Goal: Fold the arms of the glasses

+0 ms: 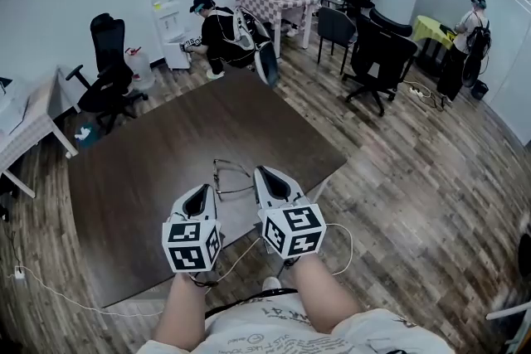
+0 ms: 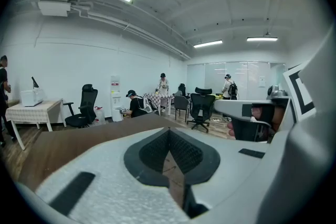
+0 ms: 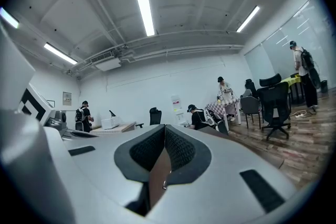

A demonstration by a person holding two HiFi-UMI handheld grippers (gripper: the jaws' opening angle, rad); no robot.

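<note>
I find the glasses [image 1: 227,177] lying on the dark table [image 1: 141,178] near its front edge, arms spread and not yet folded. My left gripper [image 1: 202,190] hangs just beside their left side, and my right gripper [image 1: 260,172] just beside their right side. I cannot tell whether either one touches the frame. Both pairs of jaws are closed tip to tip, with nothing held between them.

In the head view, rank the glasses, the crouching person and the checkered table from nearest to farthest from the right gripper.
1. glasses, on the dark table, close beside the right gripper.
2. crouching person, past the table's far edge.
3. checkered table, by the back wall.
</note>
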